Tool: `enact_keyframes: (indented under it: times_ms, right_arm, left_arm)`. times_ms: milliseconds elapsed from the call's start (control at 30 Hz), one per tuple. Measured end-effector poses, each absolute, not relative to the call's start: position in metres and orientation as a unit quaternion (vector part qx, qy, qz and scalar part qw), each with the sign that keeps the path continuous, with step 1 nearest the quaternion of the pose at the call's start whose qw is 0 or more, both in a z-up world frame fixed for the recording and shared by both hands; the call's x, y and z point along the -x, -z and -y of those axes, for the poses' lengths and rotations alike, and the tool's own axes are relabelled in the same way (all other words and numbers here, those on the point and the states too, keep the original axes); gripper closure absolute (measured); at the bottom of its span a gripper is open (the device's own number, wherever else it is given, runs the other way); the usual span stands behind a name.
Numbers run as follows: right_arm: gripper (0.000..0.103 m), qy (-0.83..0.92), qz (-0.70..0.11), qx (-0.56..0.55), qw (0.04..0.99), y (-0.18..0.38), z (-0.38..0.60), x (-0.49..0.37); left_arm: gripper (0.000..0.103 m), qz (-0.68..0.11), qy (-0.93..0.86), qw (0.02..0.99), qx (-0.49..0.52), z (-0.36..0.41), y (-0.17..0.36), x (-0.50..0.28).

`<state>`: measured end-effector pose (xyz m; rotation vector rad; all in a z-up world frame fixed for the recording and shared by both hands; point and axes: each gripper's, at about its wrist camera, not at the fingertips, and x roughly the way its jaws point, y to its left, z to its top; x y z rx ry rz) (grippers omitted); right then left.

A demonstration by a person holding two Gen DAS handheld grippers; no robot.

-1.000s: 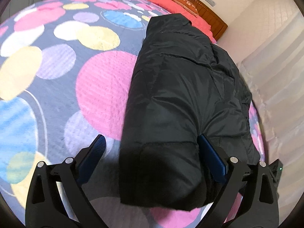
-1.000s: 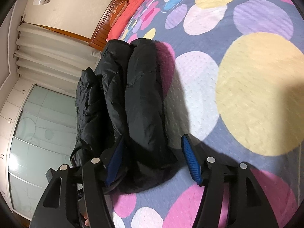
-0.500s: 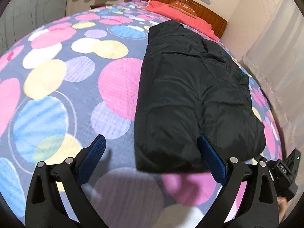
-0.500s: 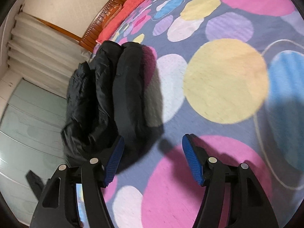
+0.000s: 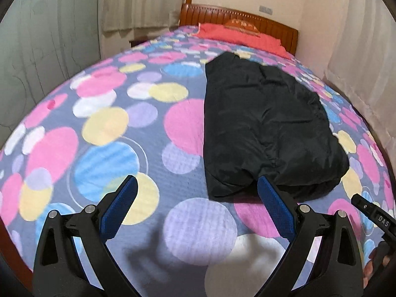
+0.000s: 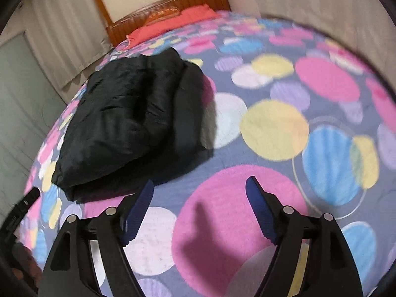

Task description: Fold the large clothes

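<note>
A black puffy jacket (image 5: pixel 259 123) lies folded into a long bundle on the dotted bedspread (image 5: pixel 118 128). In the right wrist view the jacket (image 6: pixel 133 121) sits up and to the left. My left gripper (image 5: pixel 196 183) hangs open above the spread just short of the jacket's near end, with nothing between its blue pads. My right gripper (image 6: pixel 199 185) is to the right of the jacket over a pink circle, its jaws opening, and nothing is between them. The other gripper's black edge (image 5: pixel 373 216) shows at the right in the left wrist view.
A red pillow (image 5: pixel 237 34) and a wooden headboard (image 5: pixel 237 18) stand at the bed's far end. Curtains (image 5: pixel 358 61) hang along one side and glass wardrobe doors (image 6: pixel 17 94) line that same wall. The bedspread (image 6: pixel 272 128) stretches wide beside the jacket.
Both grippers have pulled back and risen away from the jacket, which now lies free on the bed. The right gripper's jaws stand wider than before. Both views have rolled toward level.
</note>
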<state>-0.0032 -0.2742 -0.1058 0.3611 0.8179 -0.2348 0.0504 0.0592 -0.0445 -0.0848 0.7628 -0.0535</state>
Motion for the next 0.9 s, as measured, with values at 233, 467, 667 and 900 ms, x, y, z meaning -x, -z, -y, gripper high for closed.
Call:
enact_keyframes:
  times_ms: [233,467,667,900]
  right_arm:
    - [0.022,0.121,-0.355,-0.105,0.921,0.061,0.241,0.01]
    - [0.021,0.123,-0.333,-0.07,0.932,0.034,0.218,0.013]
    - [0.021,0.116,-0.31,-0.068,0.941,0.016,0.209,0.019]
    - [0.021,0.117,-0.305,-0.064,0.943,0.014,0.205,0.02]
  left_arm:
    - [0.006,-0.348,0.022,0.937,0.026,-0.057,0.017,-0.04]
    - [0.005,-0.327,0.026,0.944,0.022,-0.052,-0.005,-0.03]
    - [0.005,-0.311,0.029,0.95,0.02,-0.048,-0.02,-0.023]
    - [0.005,-0.306,0.031,0.951,0.018,-0.044,-0.024,-0.019]
